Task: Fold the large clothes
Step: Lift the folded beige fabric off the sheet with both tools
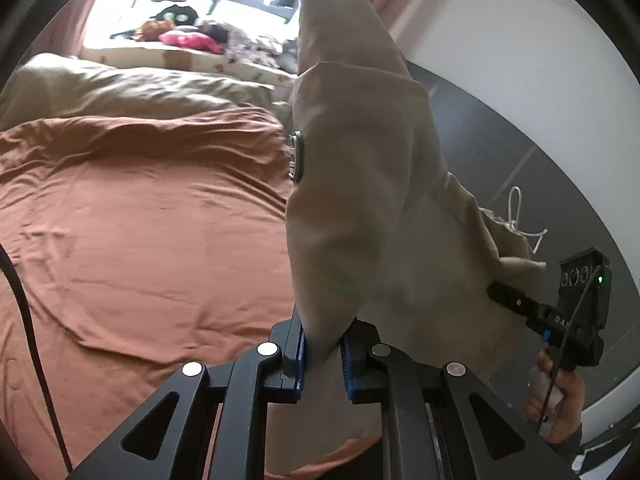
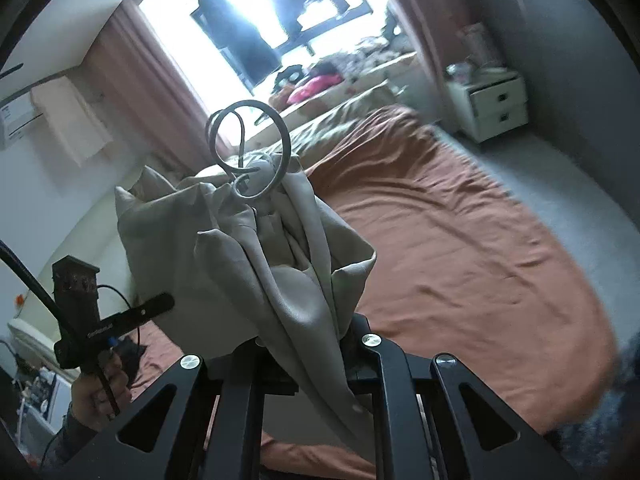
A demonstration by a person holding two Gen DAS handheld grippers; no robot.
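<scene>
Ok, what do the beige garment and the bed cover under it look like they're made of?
Beige garment: looks like a matte woven cloth, maybe cotton or linen blend; it hangs in soft, thick folds without shine, with a pale drawcord. Bed cover: rust-orange, smoother thin fabric with a faint sheen and fine wrinkles, possibly cotton sateen or microfibre.

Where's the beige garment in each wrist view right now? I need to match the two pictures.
Left wrist view: the beige garment fills the centre right, rising from the left gripper, shut on it.
Right wrist view: the garment bunches at centre left, clamped in the right gripper.
Shared landmark: the rust-orange bedsheet.
</scene>
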